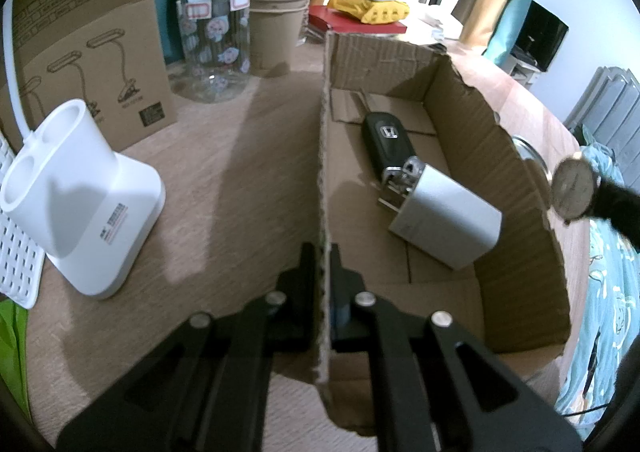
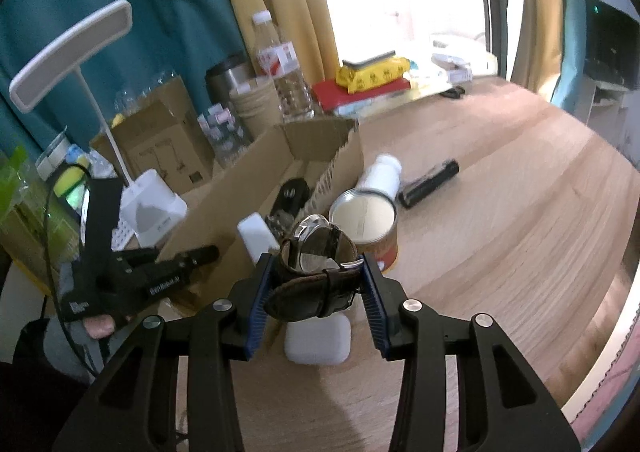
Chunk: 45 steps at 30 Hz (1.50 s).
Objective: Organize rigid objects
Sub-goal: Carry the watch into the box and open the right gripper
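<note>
My left gripper (image 1: 323, 264) is shut on the left wall of an open cardboard box (image 1: 325, 156). Inside the box lie a black car key (image 1: 386, 142) and a white charger (image 1: 446, 218). My right gripper (image 2: 318, 272) is shut on a wristwatch (image 2: 316, 272) with a dark leather strap, held above the table just right of the box (image 2: 248, 188). The watch also shows in the left wrist view (image 1: 574, 186), beyond the box's right wall. On the table by the box sit a tin can (image 2: 366, 218), a white bottle (image 2: 380, 172), a black bar-shaped object (image 2: 430, 182) and a white earbud case (image 2: 318, 338).
A white lamp base (image 1: 84, 196) stands left of the box, with a white perforated tray (image 1: 16, 252) beside it. Behind are a lamp carton (image 1: 88, 52), a clear jar (image 1: 214, 44), stacked paper cups (image 1: 274, 20) and books (image 1: 360, 20). The wooden table (image 2: 500, 232) extends to the right.
</note>
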### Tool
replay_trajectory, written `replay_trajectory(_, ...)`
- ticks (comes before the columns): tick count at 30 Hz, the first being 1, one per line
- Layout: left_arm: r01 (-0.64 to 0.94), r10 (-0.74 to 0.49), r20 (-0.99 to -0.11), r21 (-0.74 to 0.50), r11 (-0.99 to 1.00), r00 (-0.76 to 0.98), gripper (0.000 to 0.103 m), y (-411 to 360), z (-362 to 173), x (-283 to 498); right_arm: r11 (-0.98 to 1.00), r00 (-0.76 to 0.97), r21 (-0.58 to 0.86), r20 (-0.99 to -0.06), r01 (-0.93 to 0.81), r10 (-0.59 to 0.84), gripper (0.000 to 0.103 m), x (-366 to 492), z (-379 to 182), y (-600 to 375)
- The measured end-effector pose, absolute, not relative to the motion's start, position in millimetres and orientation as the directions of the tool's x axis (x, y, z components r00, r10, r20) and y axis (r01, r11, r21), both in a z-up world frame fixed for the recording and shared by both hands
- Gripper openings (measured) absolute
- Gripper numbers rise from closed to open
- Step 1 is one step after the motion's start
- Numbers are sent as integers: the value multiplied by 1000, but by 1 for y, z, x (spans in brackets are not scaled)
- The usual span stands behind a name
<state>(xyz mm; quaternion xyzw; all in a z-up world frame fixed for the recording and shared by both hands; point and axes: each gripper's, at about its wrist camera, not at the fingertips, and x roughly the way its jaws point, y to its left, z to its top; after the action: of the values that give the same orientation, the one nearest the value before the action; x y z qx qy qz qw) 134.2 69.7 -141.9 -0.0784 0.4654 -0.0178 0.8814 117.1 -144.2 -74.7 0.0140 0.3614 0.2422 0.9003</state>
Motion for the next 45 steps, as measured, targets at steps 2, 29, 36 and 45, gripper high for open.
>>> replay_trajectory(2, -42, -104, -818, -155, 987, 566, 5, 69, -142, 134, 880, 631, 192, -633, -434, 449, 44, 120, -68, -142)
replay_trajectory(29, -41, -107, -818, -158, 987, 565, 5, 69, -141, 134, 852, 629, 114, -625, -510, 461, 44, 194, -55, -81)
replay_trajectory(36, -41, -110, -818, -161, 986, 565, 5, 68, -140, 134, 865, 614, 115, -659, -489, 435, 44, 225, -71, -70)
replay_trajectory(45, -40, -112, -818, -163, 986, 564, 5, 67, -141, 135, 880, 601, 45, -714, -472, 359, 44, 255, -97, -51)
